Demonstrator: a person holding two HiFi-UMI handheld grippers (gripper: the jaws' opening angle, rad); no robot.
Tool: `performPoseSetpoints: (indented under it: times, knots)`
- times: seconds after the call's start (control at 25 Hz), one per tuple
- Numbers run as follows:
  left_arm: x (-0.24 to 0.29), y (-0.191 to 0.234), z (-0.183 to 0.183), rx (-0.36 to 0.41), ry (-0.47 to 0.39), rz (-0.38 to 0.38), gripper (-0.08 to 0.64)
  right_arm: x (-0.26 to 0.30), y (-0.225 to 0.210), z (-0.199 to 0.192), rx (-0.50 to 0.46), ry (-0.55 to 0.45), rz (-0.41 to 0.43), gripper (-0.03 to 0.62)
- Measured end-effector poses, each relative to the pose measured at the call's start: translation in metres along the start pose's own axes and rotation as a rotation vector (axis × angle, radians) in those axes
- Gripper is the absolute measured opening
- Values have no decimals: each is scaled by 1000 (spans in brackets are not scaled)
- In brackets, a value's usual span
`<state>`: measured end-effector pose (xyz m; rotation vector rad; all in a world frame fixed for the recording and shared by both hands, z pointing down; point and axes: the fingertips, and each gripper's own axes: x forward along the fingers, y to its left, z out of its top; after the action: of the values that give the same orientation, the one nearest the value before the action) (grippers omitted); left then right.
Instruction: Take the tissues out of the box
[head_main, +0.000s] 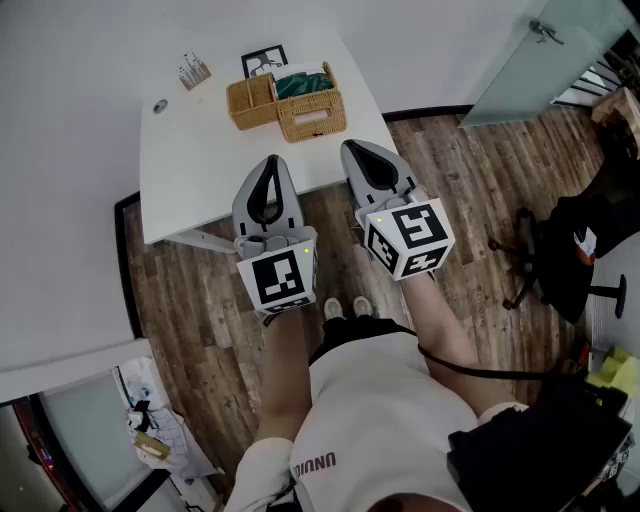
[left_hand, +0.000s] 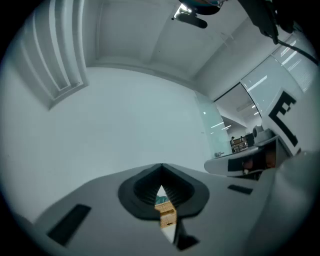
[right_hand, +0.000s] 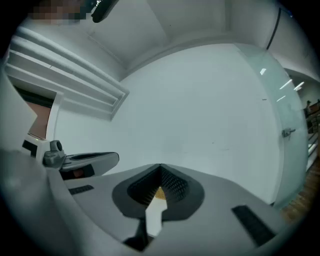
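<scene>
Head view, starting at the left: the white table (head_main: 180, 170) carries a small printed card (head_main: 194, 70) near its far left corner, with a little round thing (head_main: 160, 105) just nearer to you. Next along, a black-framed picture (head_main: 264, 61) lies at the far edge, just behind the woven box (head_main: 312, 116). The box sits toward the table's far right, well apart from both of your tools. It has a slot in its near wall, and a green bundle (head_main: 303, 84) shows in a rear compartment; you cannot tell from here whether that is tissue.

Your left gripper (head_main: 272, 160) hangs over the table's near edge and points toward the box. In the left gripper view its fingers (left_hand: 137, 192) meet at the tips and are closed on nothing. The woven box and the green bundle show only through the teardrop gap behind the tips.

Your right gripper (head_main: 350, 150) is just beside the left one, with its tip over the table's near right corner. In the right gripper view its fingers (right_hand: 172, 187) are pressed together too and hold nothing; a sliver of white table shows between them.

Farther right, a black office chair (head_main: 560, 250) stands on the wood floor (head_main: 470, 200), well away from the table.
</scene>
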<state>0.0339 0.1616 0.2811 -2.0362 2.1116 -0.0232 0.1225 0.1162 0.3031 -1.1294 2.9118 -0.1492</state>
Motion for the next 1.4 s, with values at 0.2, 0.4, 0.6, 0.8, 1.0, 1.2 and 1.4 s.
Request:
performPoseSetpoints:
  times: [0.2, 0.4, 0.6, 0.8, 1.0, 1.2, 1.4]
  knots:
    - [1, -2, 1, 14, 0, -4, 12, -2, -3, 1, -1, -1, -6, 18]
    - [1, -2, 3, 7, -4, -2, 12, -3, -3, 3, -5, -8, -6, 18]
    - [-1, -2, 3, 5, -5, -2, 12, -4, -3, 1, 3, -6, -6, 18]
    - [-2, 3, 4, -12, -11, 6, 12, -2, -3, 1, 23, -14, -9, 18]
    - [-5, 13, 3, -24, -18, 9, 12, -1, 6, 12, 93, -84, 42, 20]
    - [-11, 26, -14, -21, 8, 3, 12, 2, 12, 10, 36, -90, 15, 20]
    - [-7, 32, -24, -33, 18, -4, 12, 8, 8, 7, 24, -79, -4, 20]
